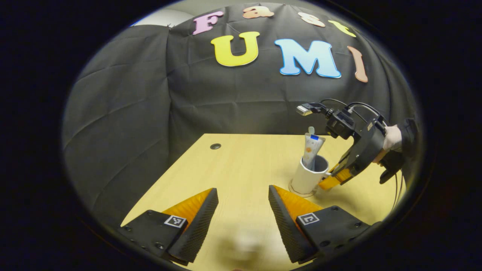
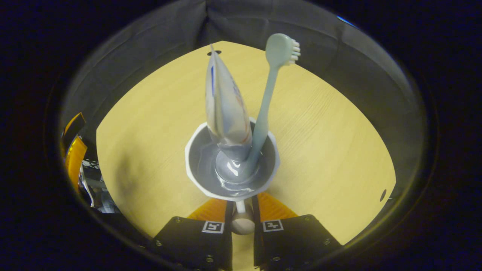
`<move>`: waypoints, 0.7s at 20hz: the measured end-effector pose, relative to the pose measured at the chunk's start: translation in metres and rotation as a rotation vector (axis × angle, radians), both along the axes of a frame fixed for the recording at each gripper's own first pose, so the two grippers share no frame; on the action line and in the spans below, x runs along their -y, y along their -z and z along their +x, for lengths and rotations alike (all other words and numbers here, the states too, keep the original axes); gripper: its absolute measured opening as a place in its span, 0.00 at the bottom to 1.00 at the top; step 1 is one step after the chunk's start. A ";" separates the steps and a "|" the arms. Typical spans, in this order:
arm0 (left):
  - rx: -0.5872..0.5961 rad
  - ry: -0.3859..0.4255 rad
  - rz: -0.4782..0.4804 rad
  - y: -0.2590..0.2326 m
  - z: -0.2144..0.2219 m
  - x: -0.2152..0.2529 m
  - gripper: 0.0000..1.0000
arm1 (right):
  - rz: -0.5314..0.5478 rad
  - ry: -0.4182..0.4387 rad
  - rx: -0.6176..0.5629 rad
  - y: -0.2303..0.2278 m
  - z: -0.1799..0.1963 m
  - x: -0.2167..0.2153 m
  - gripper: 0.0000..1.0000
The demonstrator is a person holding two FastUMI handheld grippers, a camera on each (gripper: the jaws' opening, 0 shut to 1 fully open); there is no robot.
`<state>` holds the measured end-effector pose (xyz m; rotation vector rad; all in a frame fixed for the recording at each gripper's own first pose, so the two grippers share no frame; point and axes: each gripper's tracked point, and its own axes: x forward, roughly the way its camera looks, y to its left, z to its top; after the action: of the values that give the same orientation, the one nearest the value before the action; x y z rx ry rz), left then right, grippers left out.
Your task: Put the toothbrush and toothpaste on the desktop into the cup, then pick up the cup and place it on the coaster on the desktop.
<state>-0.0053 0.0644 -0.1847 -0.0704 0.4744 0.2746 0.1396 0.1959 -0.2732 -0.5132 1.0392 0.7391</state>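
Observation:
A white cup (image 1: pixel 308 176) stands toward the right of the wooden desktop (image 1: pixel 241 162), with the thin rim of a round coaster (image 1: pixel 294 191) showing around its foot. Upright inside the cup are a toothpaste tube (image 1: pixel 313 147) and a pale toothbrush (image 2: pixel 268 94). From above, the right gripper view shows the cup (image 2: pixel 196 150) and the tube (image 2: pixel 226 109) leaning in it. My right gripper (image 2: pixel 242 206) is shut on the cup's handle (image 2: pixel 241 220); it (image 1: pixel 331 181) reaches in from the right, held by a hand (image 1: pixel 391 138). My left gripper (image 1: pixel 243 192) hovers open over the near desktop, holding nothing.
Black cloth walls close off the back and left of the desktop. A cable hole (image 1: pixel 215 146) sits near the far edge and another (image 2: pixel 383 195) near a side edge. Cables (image 1: pixel 361 107) trail from the right gripper. Bare wood lies left of the cup.

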 end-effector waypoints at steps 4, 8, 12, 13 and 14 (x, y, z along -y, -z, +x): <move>0.016 0.044 0.013 -0.008 0.006 0.010 0.92 | 0.024 -0.002 0.046 -0.015 -0.006 0.006 0.28; 0.045 0.101 0.022 -0.022 0.017 0.029 0.92 | 0.121 0.072 0.096 -0.047 -0.014 0.016 0.28; 0.101 0.175 0.019 -0.047 0.037 0.056 0.92 | 0.248 0.211 0.182 -0.088 -0.028 0.039 0.26; 0.117 0.191 0.016 -0.056 0.043 0.062 0.92 | 0.266 0.242 0.215 -0.097 -0.030 0.047 0.26; 0.131 0.207 0.010 -0.062 0.047 0.068 0.92 | 0.281 0.274 0.253 -0.106 -0.032 0.056 0.26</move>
<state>0.0421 -0.0035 -0.1225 -0.0292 0.3472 0.0691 0.1081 0.1400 -0.1668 -0.2081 0.7357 0.5479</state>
